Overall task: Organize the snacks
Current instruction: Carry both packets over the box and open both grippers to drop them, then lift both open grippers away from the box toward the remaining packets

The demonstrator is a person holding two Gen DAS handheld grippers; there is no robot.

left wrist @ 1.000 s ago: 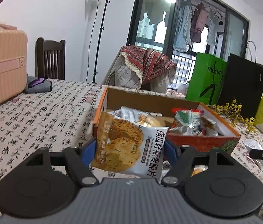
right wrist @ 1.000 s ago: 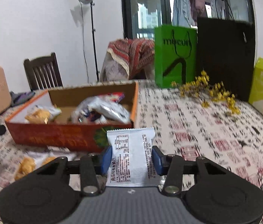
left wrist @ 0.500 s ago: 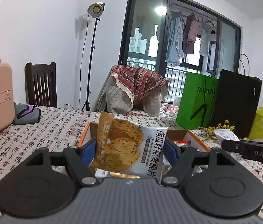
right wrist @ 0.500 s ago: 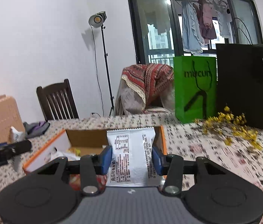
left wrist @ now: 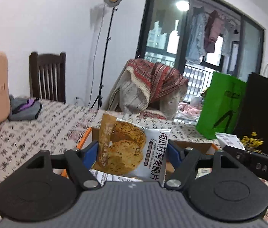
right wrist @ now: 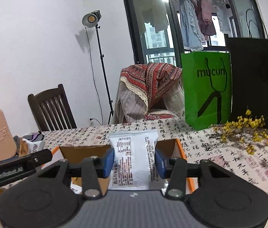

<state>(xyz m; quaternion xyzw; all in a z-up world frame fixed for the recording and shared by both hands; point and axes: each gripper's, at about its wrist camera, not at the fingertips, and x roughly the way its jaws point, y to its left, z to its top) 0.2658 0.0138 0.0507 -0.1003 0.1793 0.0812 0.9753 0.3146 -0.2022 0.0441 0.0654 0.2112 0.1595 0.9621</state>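
Pinching a crisp packet [left wrist: 132,150] upright, the left gripper [left wrist: 133,153] hangs over the box [left wrist: 194,146] on the desk [left wrist: 20,138]. The right gripper [right wrist: 134,160] clamps a white packet [right wrist: 133,159] above the same box [right wrist: 179,148].

Green bag [right wrist: 207,89], calligraphy-print tablecloth [right wrist: 219,152]
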